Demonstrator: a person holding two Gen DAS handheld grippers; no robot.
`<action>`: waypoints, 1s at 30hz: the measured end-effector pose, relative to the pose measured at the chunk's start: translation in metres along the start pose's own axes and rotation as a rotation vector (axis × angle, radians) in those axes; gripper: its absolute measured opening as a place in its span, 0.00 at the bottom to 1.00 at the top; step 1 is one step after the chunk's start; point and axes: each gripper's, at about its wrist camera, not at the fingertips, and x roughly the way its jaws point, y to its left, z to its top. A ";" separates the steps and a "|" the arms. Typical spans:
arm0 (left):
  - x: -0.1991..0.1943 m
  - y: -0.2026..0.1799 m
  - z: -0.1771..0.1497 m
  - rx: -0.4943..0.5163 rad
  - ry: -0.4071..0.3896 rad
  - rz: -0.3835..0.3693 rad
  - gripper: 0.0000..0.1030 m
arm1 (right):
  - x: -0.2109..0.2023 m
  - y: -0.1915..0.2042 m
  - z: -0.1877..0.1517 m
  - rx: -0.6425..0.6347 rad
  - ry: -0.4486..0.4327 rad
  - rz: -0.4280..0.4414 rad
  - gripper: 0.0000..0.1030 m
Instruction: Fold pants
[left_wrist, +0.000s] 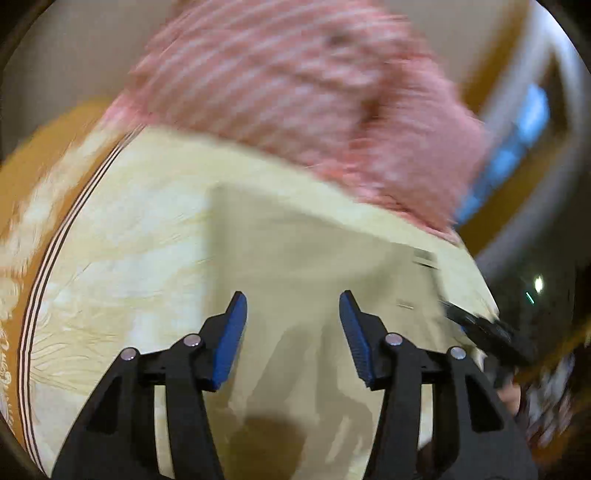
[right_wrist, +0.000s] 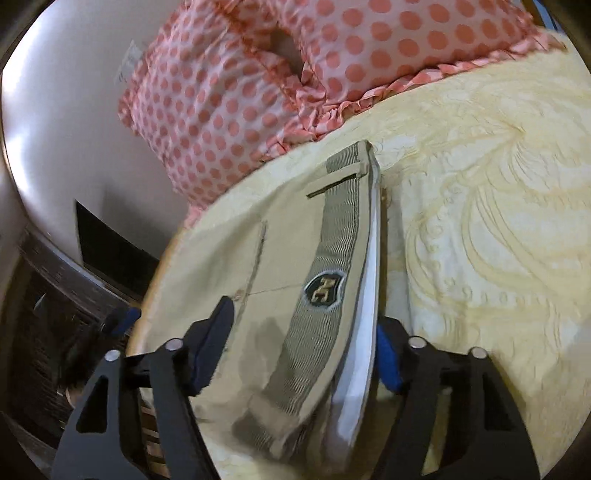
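Observation:
The khaki pants (right_wrist: 280, 258) lie on a cream patterned bedspread (right_wrist: 480, 229). Their grey ribbed waistband (right_wrist: 332, 258) with a dark shield logo runs toward my right gripper (right_wrist: 306, 332), whose fingers stand on either side of the waistband; the fabric hides whether they press it. In the blurred left wrist view the pants (left_wrist: 314, 251) lie flat ahead of my left gripper (left_wrist: 293, 314), which is open and empty above them. The other gripper (left_wrist: 487, 332) shows at the right edge of that view.
Pink polka-dot pillows (right_wrist: 258, 92) lie at the head of the bed and show as a blur in the left wrist view (left_wrist: 295, 81). An orange border (left_wrist: 40, 177) edges the bedspread. Dark furniture (right_wrist: 74, 277) stands beside the bed.

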 end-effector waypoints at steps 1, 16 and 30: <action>0.010 0.013 0.005 -0.039 0.039 -0.019 0.48 | 0.005 0.003 0.002 -0.008 0.020 0.011 0.64; 0.049 -0.004 0.047 0.040 0.140 -0.093 0.06 | 0.014 -0.002 0.051 -0.028 0.048 0.165 0.15; 0.065 -0.048 0.094 0.219 -0.121 0.131 0.49 | -0.010 -0.004 0.092 -0.147 -0.153 -0.194 0.63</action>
